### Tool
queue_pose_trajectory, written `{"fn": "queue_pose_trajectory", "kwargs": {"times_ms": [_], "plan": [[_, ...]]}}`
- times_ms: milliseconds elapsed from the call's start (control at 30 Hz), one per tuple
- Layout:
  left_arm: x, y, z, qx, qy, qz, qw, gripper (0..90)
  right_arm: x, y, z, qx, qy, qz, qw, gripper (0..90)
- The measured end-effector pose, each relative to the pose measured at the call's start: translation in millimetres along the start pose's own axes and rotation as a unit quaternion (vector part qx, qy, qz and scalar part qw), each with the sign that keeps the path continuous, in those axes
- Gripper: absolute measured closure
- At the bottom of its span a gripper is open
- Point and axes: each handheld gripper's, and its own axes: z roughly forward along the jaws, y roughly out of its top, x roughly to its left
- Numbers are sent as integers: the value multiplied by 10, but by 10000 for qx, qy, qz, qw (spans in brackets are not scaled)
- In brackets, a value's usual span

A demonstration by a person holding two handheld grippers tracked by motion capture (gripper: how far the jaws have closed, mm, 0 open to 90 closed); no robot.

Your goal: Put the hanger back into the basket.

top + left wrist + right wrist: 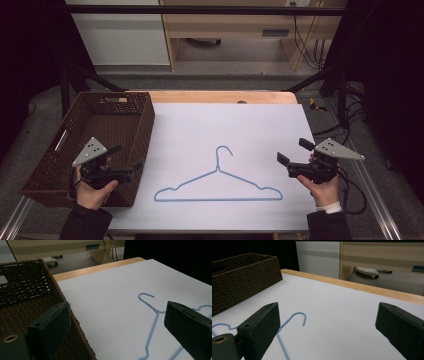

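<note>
Blue wire hanger [218, 182] untouched between left gripper [128, 162] and right gripper [295, 152], jaws wide, empty.

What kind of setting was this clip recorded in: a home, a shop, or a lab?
Most likely a lab or office set up for recording. A black frame bar spans above the table, loose cables hang by a light wood desk, and only a blue wire hanger and wicker basket are laid out.

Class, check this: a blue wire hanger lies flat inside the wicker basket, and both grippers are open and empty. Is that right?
Not quite. The blue wire hanger lies flat on the white table, beside the wicker basket, as the high view shows. The left gripper and right gripper are indeed open and empty.
</note>
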Motion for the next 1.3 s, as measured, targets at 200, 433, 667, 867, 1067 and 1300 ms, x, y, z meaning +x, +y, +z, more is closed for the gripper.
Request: {"fn": "queue_pose_trajectory", "kwargs": {"times_ms": [200, 433, 667, 867, 1067, 1300], "plan": [[-29, -10, 31, 41, -33, 31, 10000, 63, 67, 20, 45, 91, 47, -81, 9999, 66], [-39, -14, 49, 81, -35, 76, 9999, 63, 185, 10, 199, 331, 95, -225, 9992, 75], [-48, -8, 50, 93, -47, 108, 9999, 63, 387, 5, 412, 604, 260, -498, 9966, 96], [-54, 0, 40, 46, -50, 102, 9999, 63, 545, -35, 601, 928, 467, -691, 9922, 131], [-47, 0, 43, 76, -57, 122, 9999, 63, 648, -112, 806, 1348, 616, -807, 9857, 177], [-54, 3, 39, 76, -52, 148, 9998, 63, 700, -233, 969, 1694, 705, -874, 9791, 236]]}}
